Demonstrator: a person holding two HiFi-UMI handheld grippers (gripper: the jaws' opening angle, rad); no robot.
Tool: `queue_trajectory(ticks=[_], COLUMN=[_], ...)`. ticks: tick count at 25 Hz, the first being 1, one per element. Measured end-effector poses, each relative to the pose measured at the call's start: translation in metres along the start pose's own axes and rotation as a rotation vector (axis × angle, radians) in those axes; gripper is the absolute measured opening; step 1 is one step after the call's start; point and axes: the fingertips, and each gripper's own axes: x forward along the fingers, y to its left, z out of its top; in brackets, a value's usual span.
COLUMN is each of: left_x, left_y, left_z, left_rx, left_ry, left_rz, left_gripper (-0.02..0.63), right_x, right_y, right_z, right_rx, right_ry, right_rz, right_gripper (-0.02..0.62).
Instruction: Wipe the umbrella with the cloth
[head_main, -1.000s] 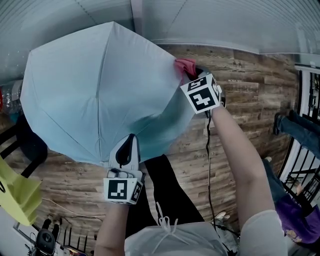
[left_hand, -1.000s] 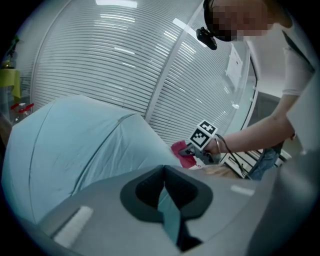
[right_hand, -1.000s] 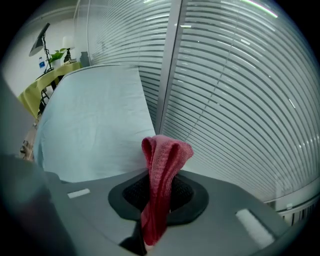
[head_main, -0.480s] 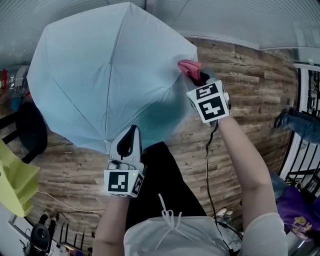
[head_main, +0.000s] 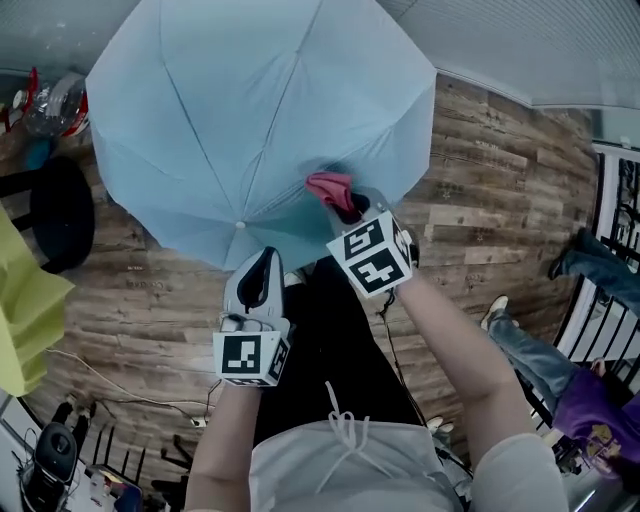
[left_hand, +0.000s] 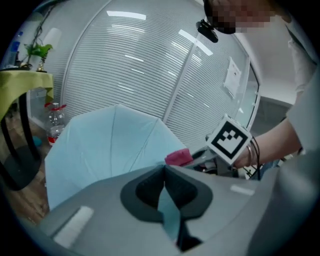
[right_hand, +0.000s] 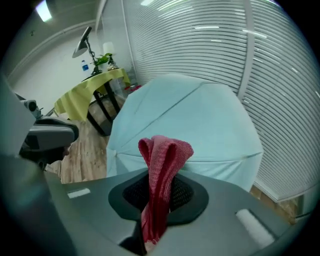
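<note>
Holding the open umbrella (head_main: 260, 120) by its near rim, I have my left gripper (head_main: 262, 258) clamped on a fold of the pale blue fabric. In the left gripper view a strip of that fabric runs down between my closed fingers (left_hand: 194, 192). I judge this grip is there to steady the canopy and pull the panel taut, so it gives some resistance when rubbed. The umbrella hangs out in front of me above the wooden floor (head_main: 480, 200), its outer side turned up toward me; its handle is hidden underneath. My right gripper (head_main: 347, 208) is shut on the red cloth (head_main: 330, 187), which is folded over so that a soft bunch sticks out past the fingertips. That way the cloth, not the hard fingers, would meet the fabric. In the head view the bunch sits at the panel just to the right of my left grip, near the rim. It looks pressed against the fabric, though I cannot be sure of contact. Working close beside the pinned spot makes sense to me, since the fabric should be firmest there.
</note>
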Motion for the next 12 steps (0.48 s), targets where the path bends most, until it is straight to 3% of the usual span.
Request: queue_trajectory(ticks=[5, 12], left_x=[-0.031, -0.064], left_y=[0.046, 0.100], left_z=[-0.023, -0.053], left_rx=[-0.052, -0.104], left_ry=[0.003, 0.009], left_rz=[0.068, 0.158], left_gripper=[0.006, 0.006], right_x=[0.042, 0.088], right_y=[0.078, 0.143], right_z=[0.005, 0.008], right_rx=[-0.010, -0.001], right_ry=[0.013, 0.011], right_rz=[0.094, 0.186], right_gripper=[0.058, 0.058])
